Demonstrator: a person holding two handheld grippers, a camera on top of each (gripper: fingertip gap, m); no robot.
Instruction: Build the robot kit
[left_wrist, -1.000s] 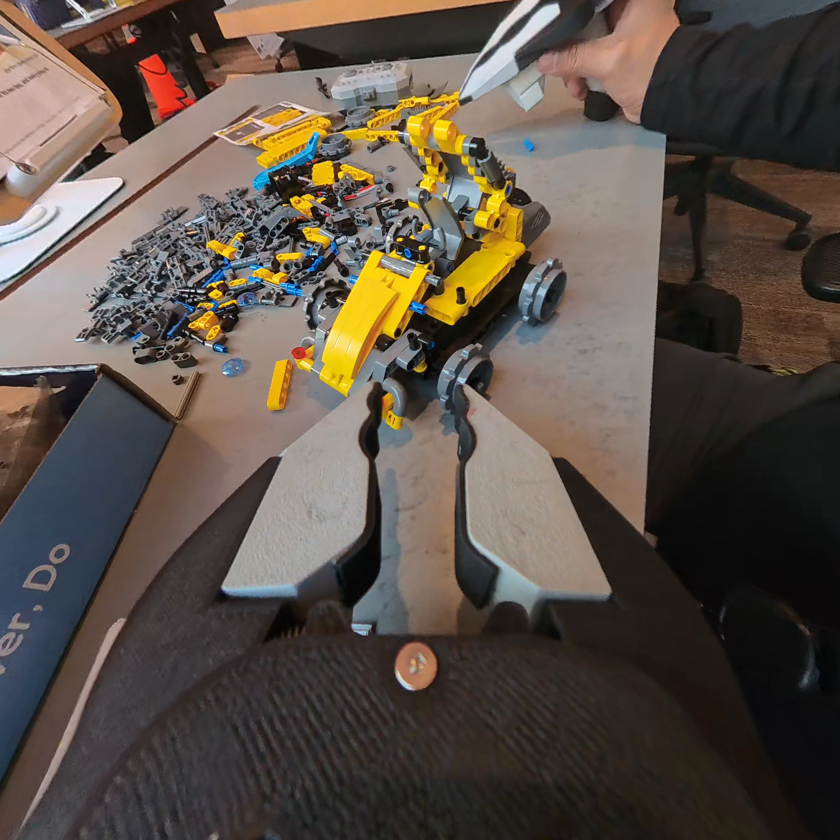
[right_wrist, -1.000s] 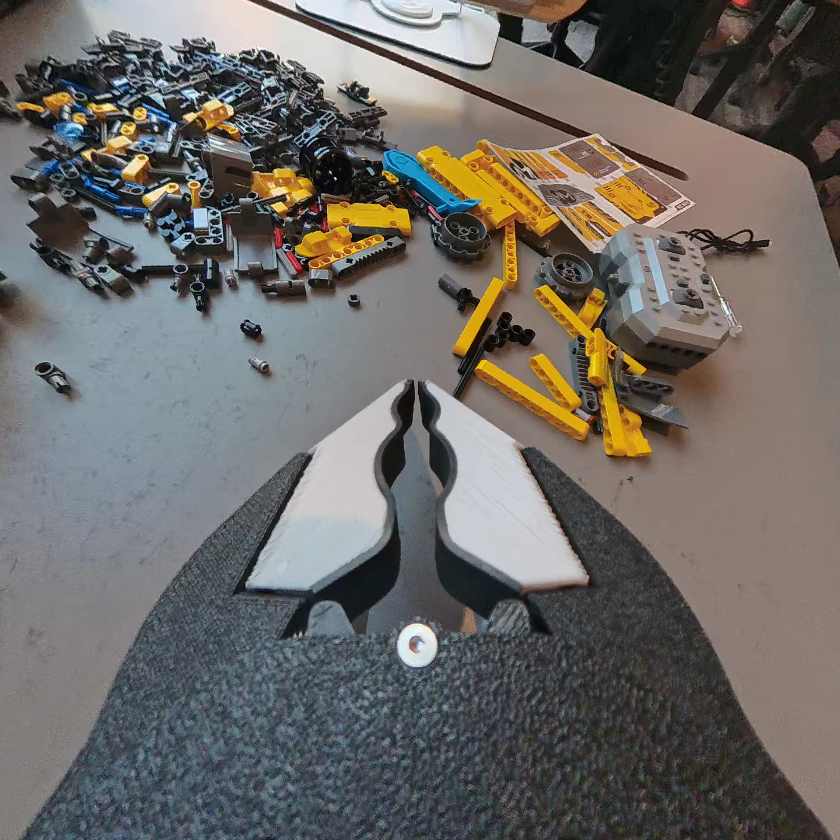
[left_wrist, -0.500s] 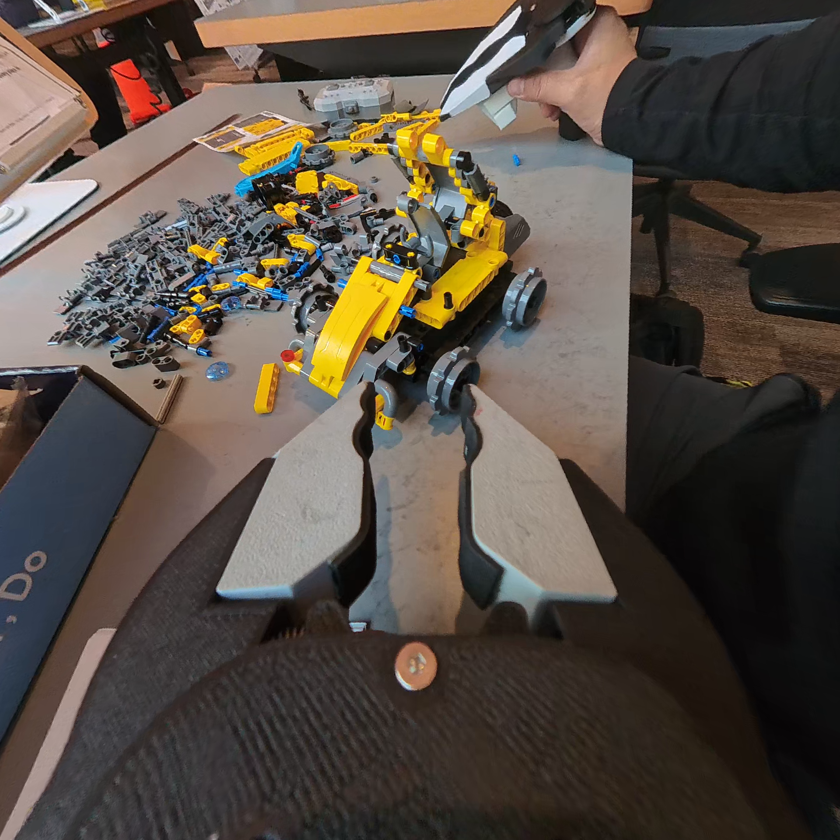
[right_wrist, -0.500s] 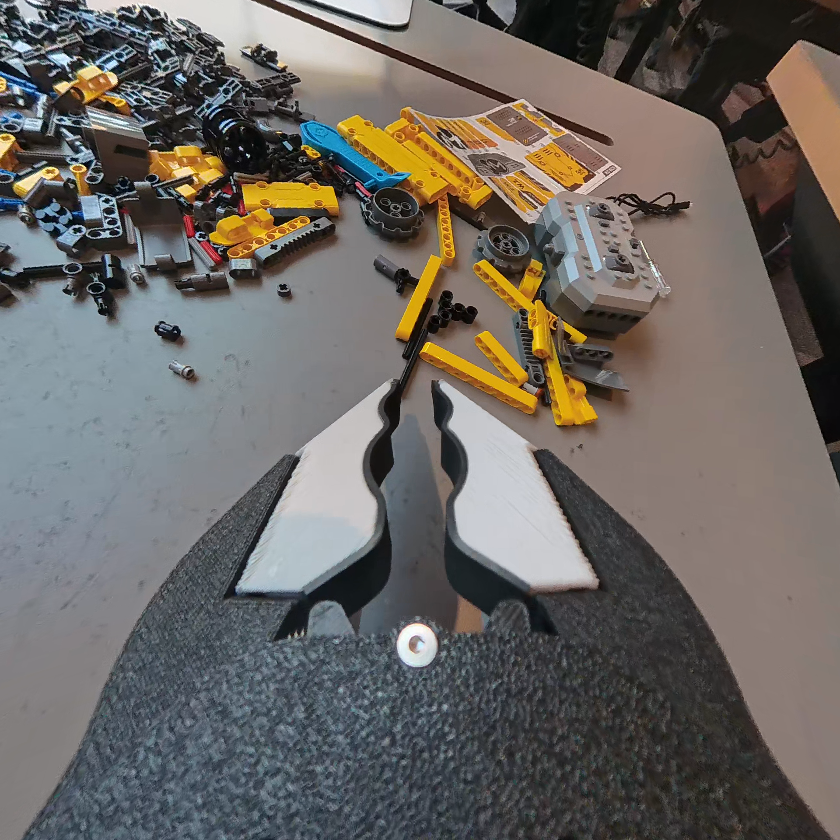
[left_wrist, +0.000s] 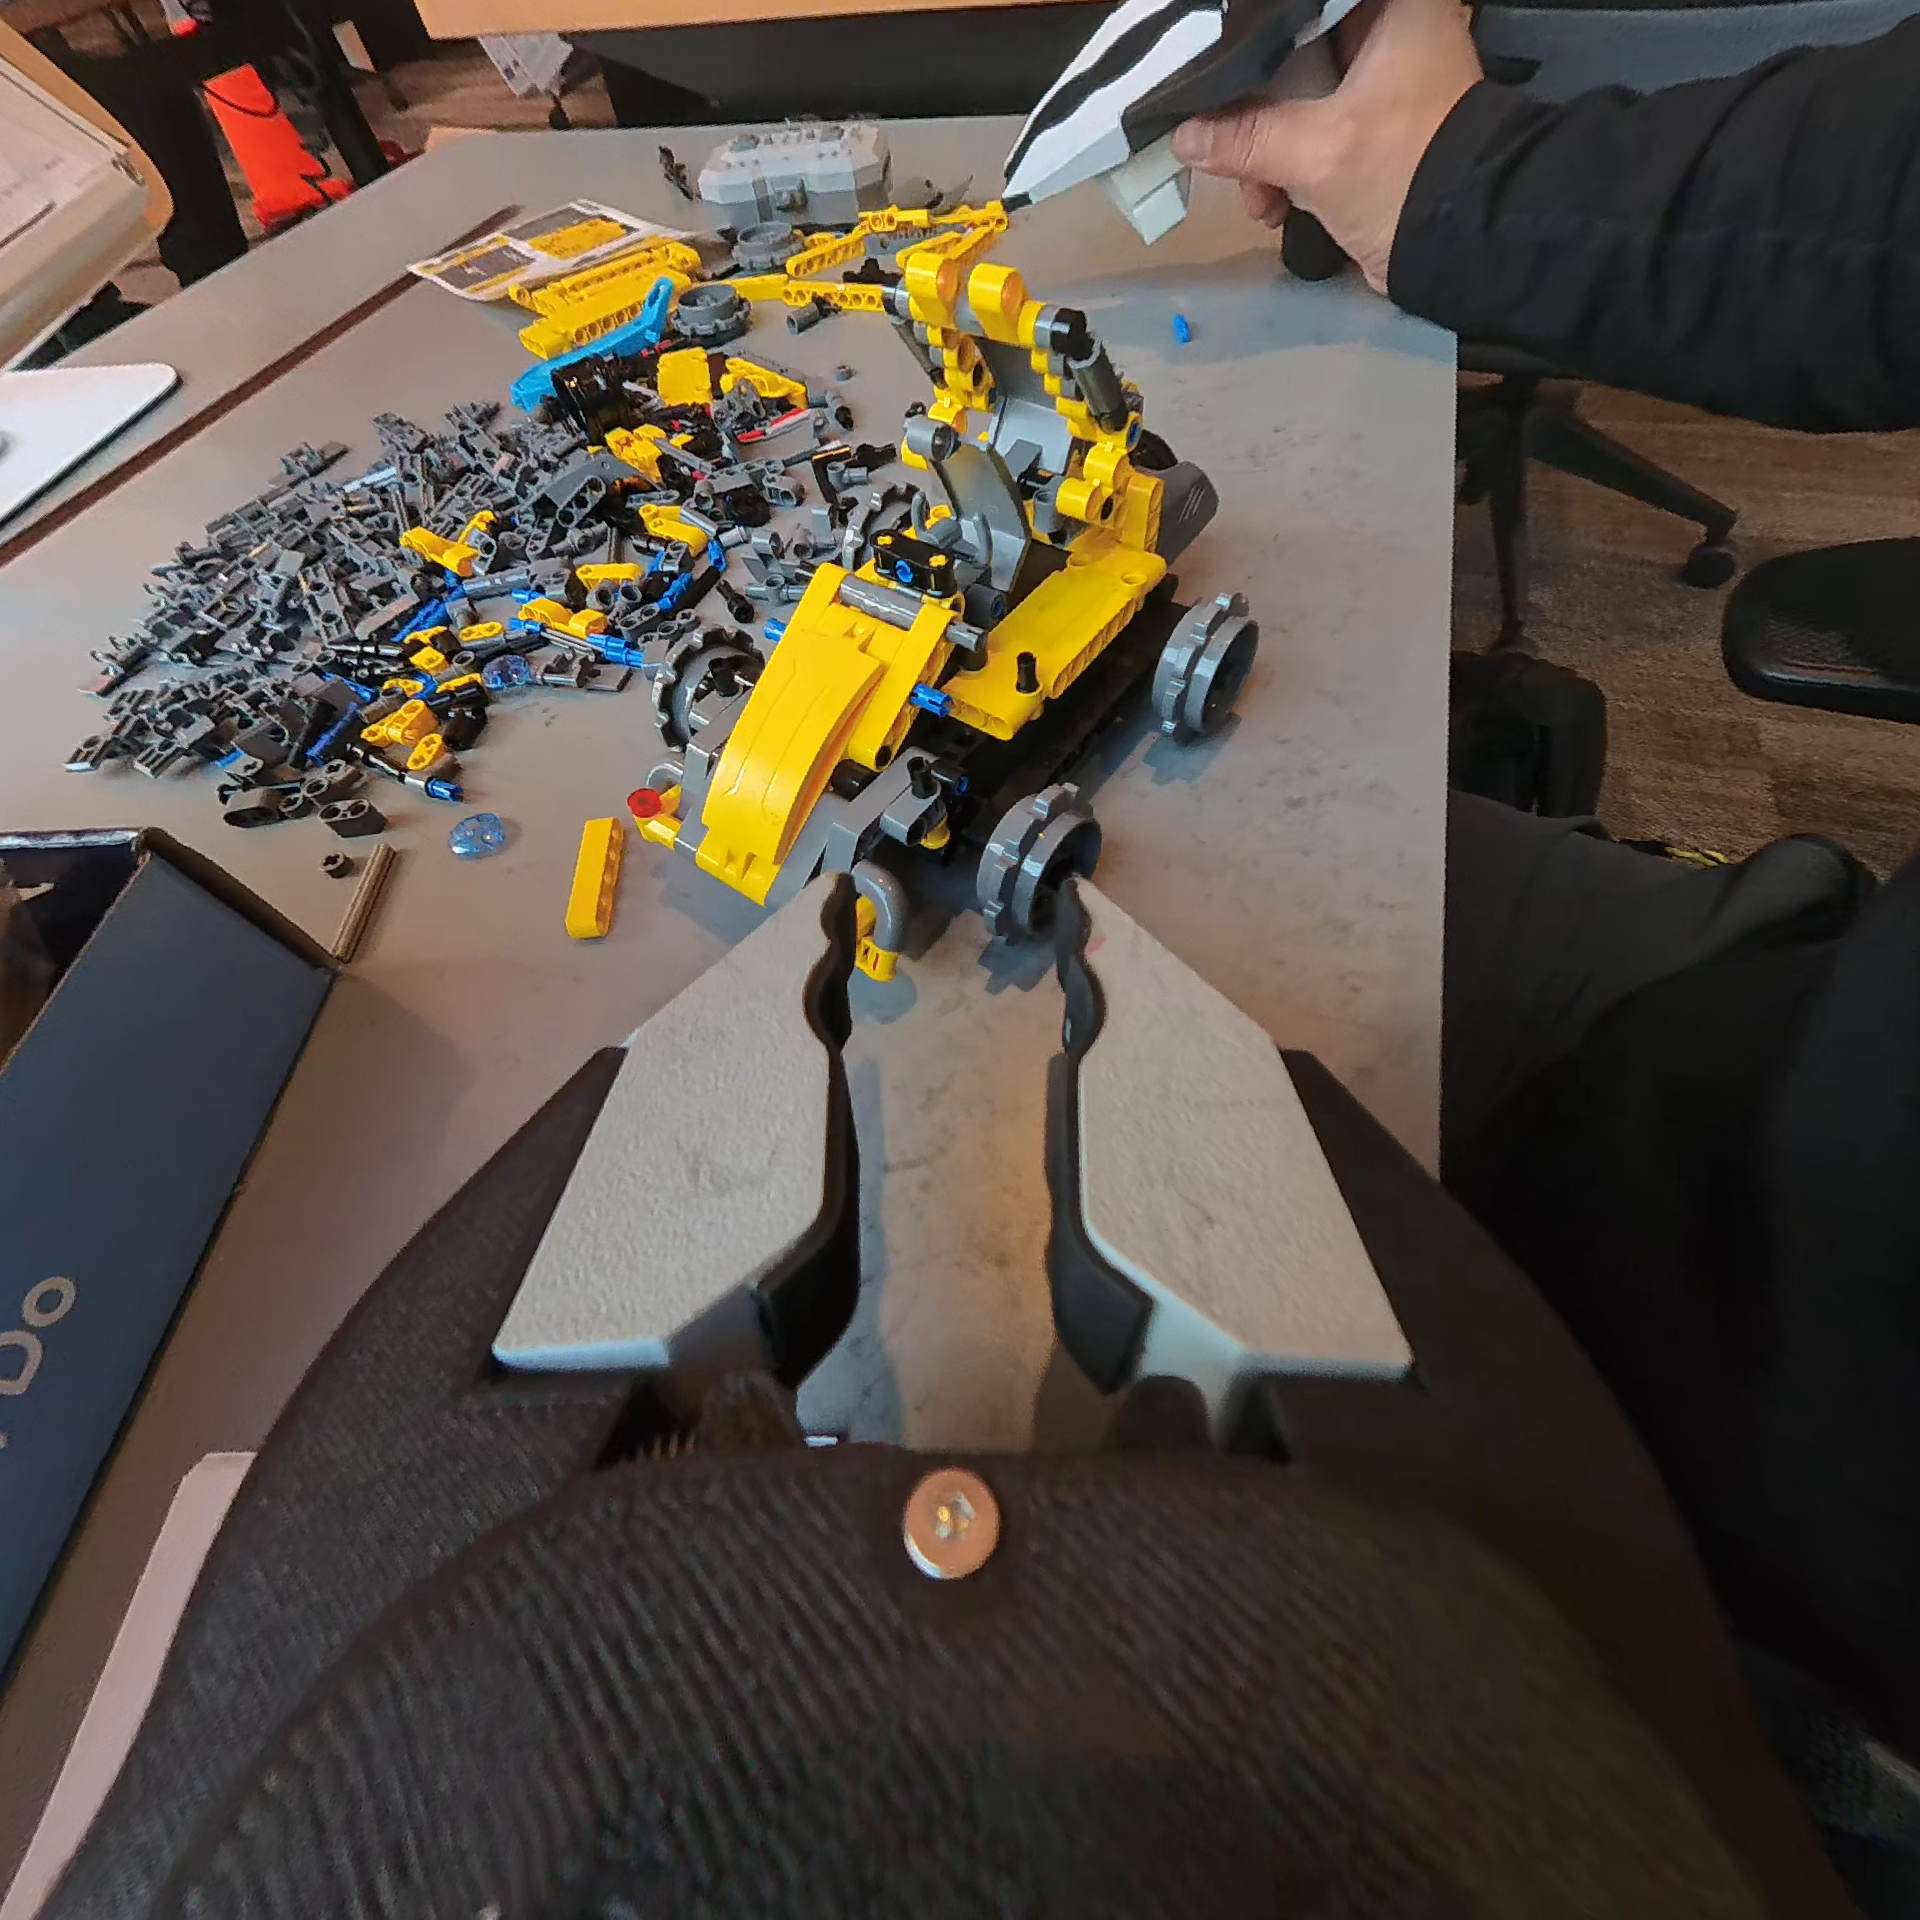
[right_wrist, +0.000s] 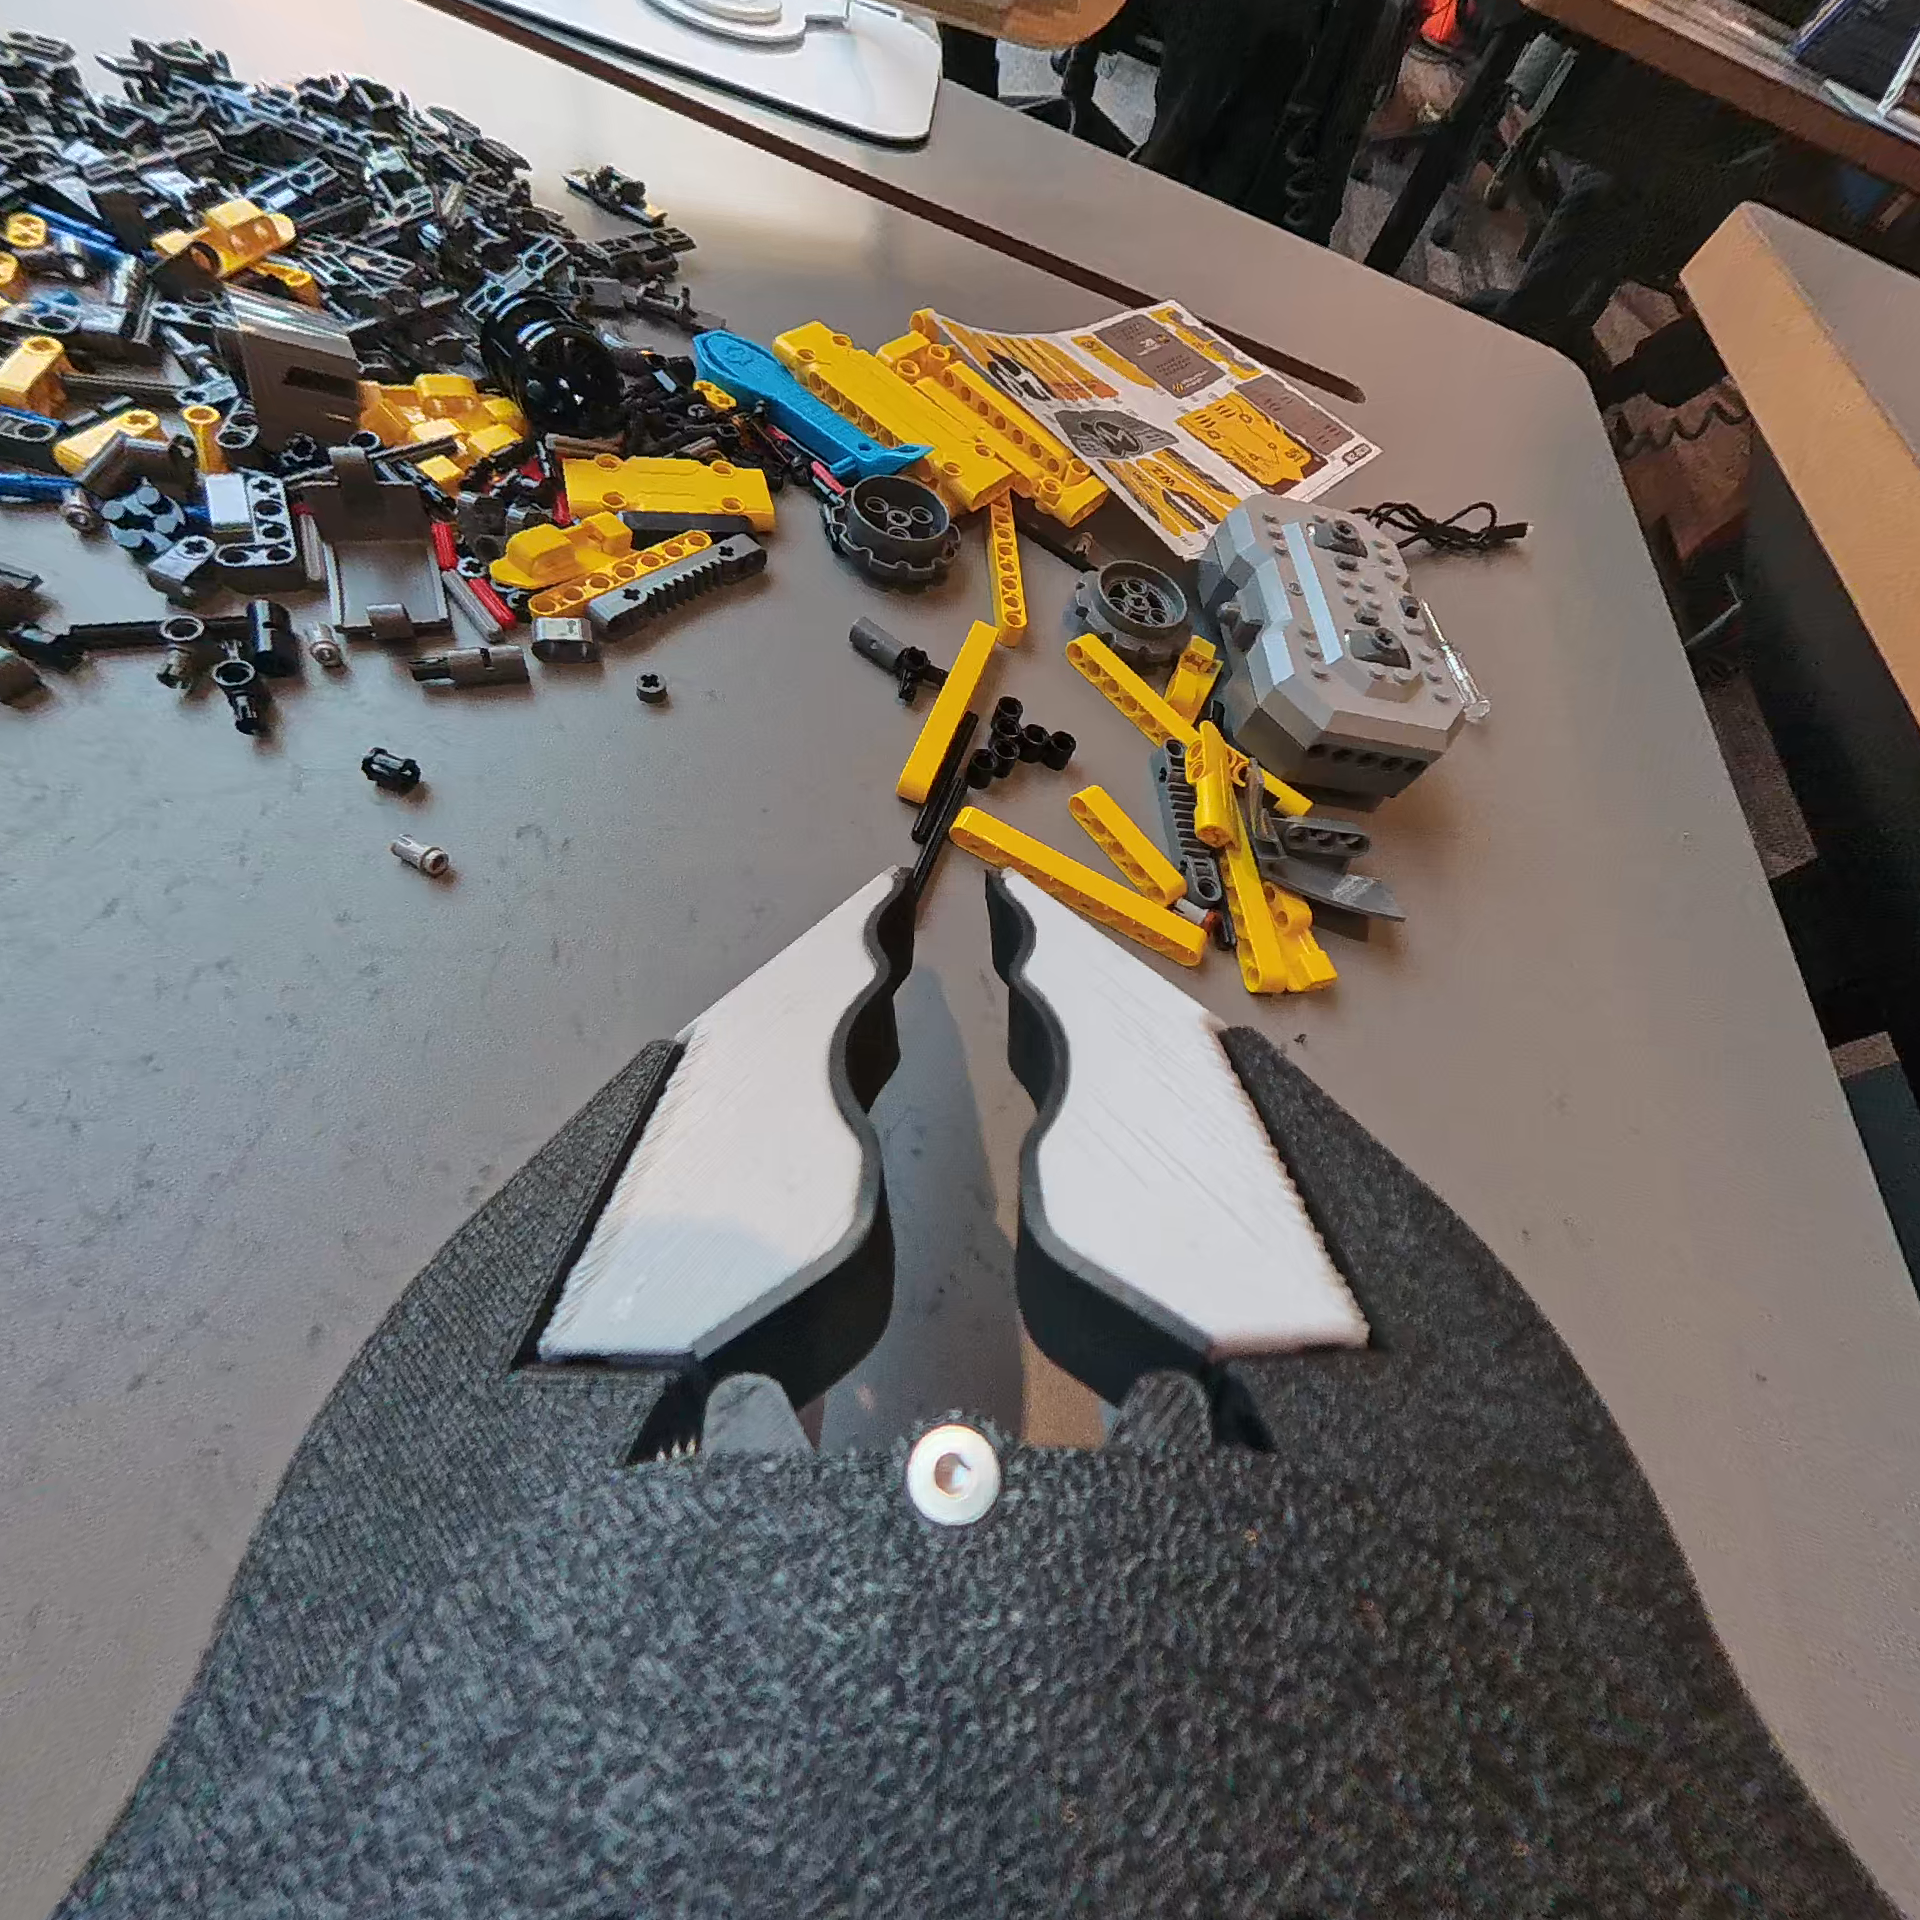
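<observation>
A yellow and grey brick-built vehicle (left_wrist: 935, 675) stands on the grey table (left_wrist: 1299, 831). My left gripper (left_wrist: 951, 904) is open and empty, its tips just short of the vehicle's front, next to a grey front wheel (left_wrist: 1039, 862). My right gripper (right_wrist: 948, 894) is open by a narrow gap and empty, low over the table. Its tips are beside a thin black axle (right_wrist: 940, 790) and a long yellow beam (right_wrist: 1081, 894). The right gripper also shows far off in the left wrist view (left_wrist: 1091, 135), held by a hand (left_wrist: 1320, 145).
A wide pile of loose grey, black, yellow and blue parts (left_wrist: 416, 603) covers the table's left half. A grey block with studs (right_wrist: 1320, 644), a printed sheet (right_wrist: 1164, 426) and a blue part (right_wrist: 800, 405) lie near the far corner. A dark blue box (left_wrist: 156, 1091) sits at the left.
My right gripper has opened from almost shut to a narrow gap and moved right, towards the yellow beams. My left gripper has opened slightly wider and stays at the vehicle's front.
</observation>
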